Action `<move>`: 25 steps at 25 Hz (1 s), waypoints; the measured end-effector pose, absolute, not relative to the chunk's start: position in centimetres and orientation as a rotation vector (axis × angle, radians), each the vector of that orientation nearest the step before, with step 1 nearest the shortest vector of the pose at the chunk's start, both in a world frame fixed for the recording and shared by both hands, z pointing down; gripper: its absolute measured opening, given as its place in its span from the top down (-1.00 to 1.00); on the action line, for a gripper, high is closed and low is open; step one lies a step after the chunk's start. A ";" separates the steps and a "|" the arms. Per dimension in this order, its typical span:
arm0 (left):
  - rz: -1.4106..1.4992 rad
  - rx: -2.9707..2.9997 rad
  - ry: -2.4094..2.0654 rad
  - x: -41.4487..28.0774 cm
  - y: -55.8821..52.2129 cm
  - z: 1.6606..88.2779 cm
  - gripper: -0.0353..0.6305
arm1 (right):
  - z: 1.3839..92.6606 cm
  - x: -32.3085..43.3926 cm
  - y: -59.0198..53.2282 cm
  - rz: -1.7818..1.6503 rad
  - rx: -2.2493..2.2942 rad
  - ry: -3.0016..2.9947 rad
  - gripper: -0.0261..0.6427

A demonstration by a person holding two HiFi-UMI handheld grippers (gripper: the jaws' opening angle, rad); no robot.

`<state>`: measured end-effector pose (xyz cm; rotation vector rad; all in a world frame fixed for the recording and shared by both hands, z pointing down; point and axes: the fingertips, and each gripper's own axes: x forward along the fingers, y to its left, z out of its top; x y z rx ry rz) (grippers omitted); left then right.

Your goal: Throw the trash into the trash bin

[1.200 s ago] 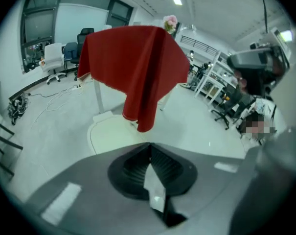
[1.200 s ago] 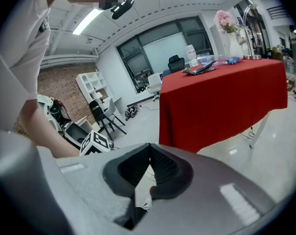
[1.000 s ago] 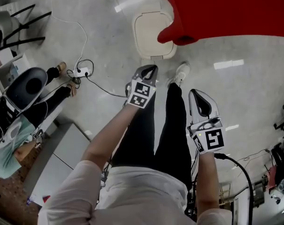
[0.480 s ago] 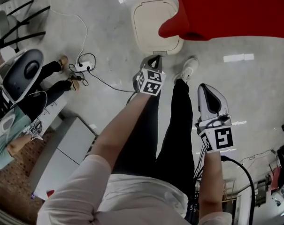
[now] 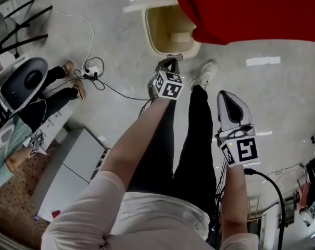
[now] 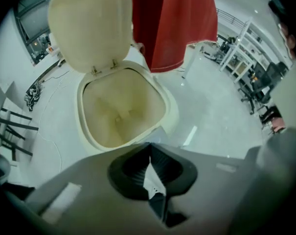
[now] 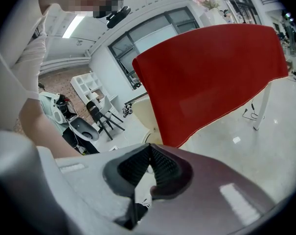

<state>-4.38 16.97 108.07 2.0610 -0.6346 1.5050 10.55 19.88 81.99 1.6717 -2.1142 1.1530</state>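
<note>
1. Left gripper [image 5: 171,62]: jaws closed, tip down at the front pedal of the open trash bin [image 5: 148,33]. No trash shows in any view. If the tip slips, the lid [image 6: 89,23] could drop.
2. Right gripper [image 5: 228,96]: jaws closed, empty, well apart from the bin.

Head view: the red cloth [image 5: 251,9] covers the right rim of the trash bin [image 5: 162,35] and runs off the top and right edges. The bin lid [image 5: 144,6] shows only as a thin edge-on strip. A seated person [image 5: 14,155] is cut by the left edge. Right gripper view: bin nearly all behind the cloth. Left gripper view: bin's bottom blurred, contents unreadable
</note>
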 end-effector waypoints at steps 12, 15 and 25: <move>1.342 2.007 -0.572 -4.8 15.8 104.0 0.88 | 78.5 9.5 18.4 1.111 1.665 -2.115 0.92; 1.277 2.090 -0.588 -4.6 14.9 100.4 0.88 | 77.2 8.6 18.6 1.116 1.666 -2.116 0.92; 1.154 2.215 -0.553 -4.8 14.6 86.5 0.88 | 69.4 6.9 19.5 1.094 1.687 -2.125 0.92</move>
